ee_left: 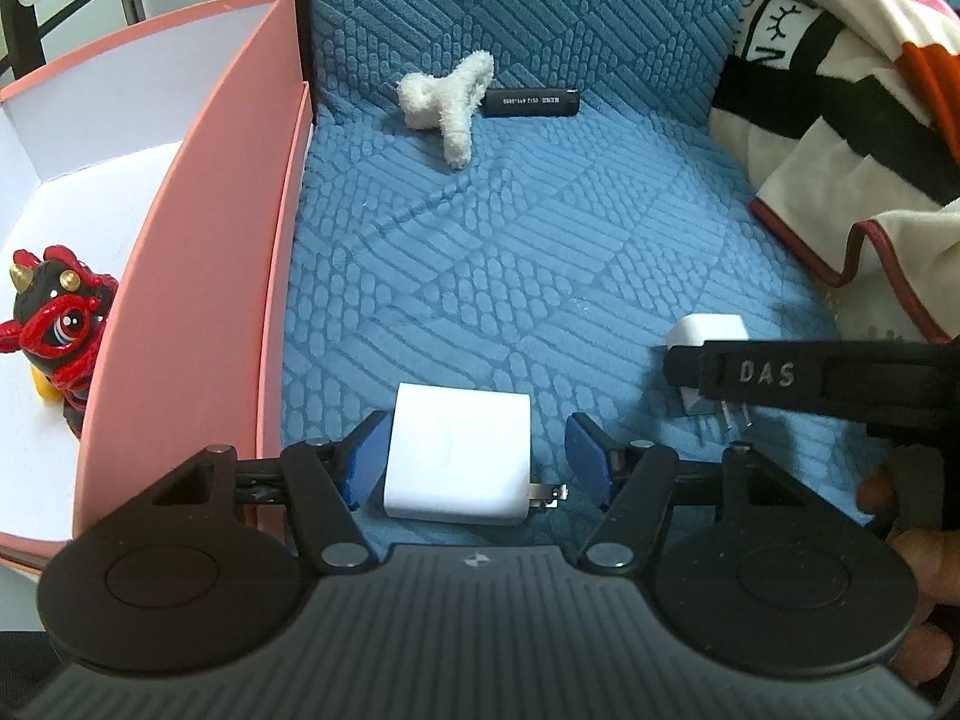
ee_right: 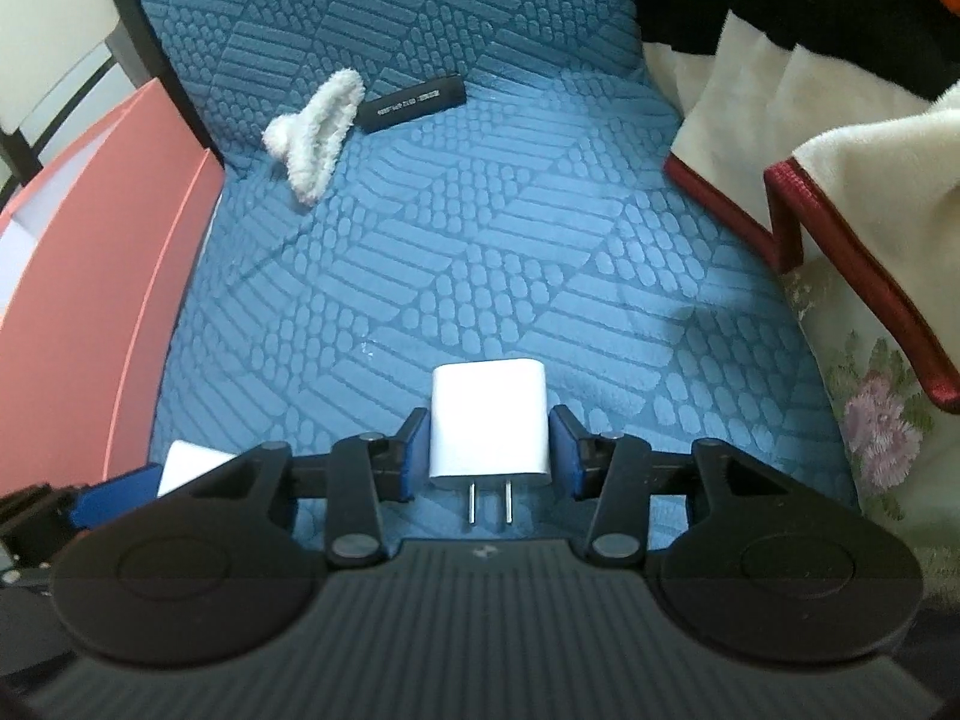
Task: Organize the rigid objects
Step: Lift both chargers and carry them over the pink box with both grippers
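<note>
My left gripper [ee_left: 478,459] stands open around a larger white charger [ee_left: 459,450] lying on the blue cushion [ee_left: 510,252]. Its left pad is at the charger's side, while the right pad [ee_left: 591,459] is apart from it, past the prongs. My right gripper [ee_right: 489,453] is shut on a small white charger [ee_right: 489,420], prongs pointing back at the camera. From the left wrist view this right gripper [ee_left: 690,366] shows side-on at the right. A pink box [ee_left: 180,300] at the left holds a red and black figurine [ee_left: 54,330].
A white fluffy hair claw [ee_left: 447,99] and a black bar [ee_left: 531,103] lie at the cushion's far end. A folded blanket [ee_left: 840,150] with a red border covers the right side. The pink box wall rises close to my left gripper.
</note>
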Available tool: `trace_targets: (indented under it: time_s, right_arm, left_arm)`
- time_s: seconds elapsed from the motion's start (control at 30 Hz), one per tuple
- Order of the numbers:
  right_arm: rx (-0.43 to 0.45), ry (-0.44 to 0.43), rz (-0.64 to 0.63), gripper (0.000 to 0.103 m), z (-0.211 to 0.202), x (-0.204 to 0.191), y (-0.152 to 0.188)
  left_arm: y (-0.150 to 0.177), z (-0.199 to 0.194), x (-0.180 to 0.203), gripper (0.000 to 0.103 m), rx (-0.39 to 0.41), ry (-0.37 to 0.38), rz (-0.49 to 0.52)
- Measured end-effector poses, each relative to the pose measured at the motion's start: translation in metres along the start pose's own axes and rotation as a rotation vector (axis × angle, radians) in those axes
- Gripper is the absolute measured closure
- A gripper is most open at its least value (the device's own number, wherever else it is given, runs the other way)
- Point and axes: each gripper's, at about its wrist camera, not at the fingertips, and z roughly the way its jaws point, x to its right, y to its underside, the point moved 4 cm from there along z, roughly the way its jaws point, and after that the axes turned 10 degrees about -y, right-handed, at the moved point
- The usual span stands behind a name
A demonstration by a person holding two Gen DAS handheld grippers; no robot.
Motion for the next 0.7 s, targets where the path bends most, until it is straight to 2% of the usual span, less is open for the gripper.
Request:
trace_targets:
  time_s: [0.23, 0.3, 0.7]
  right_arm:
    - [0.020, 0.026, -0.026, 0.057, -0.001, -0.001, 0.005]
    - [0.038, 0.030, -0.028, 0.057, -0.002, 0.000, 0.007]
    - [0.052, 0.057, -0.095, 0.057, 0.004, -0.002, 0.004]
  left_arm:
    - [0.002, 0.013, 0.000, 0.040, -0.046, -0.031, 0.014]
    - [0.001, 0.015, -0.001, 0.046, -0.054, -0.028, 0.005]
    - [-0.003, 0.015, -0.003, 0.047, -0.024, -0.030, -0.024]
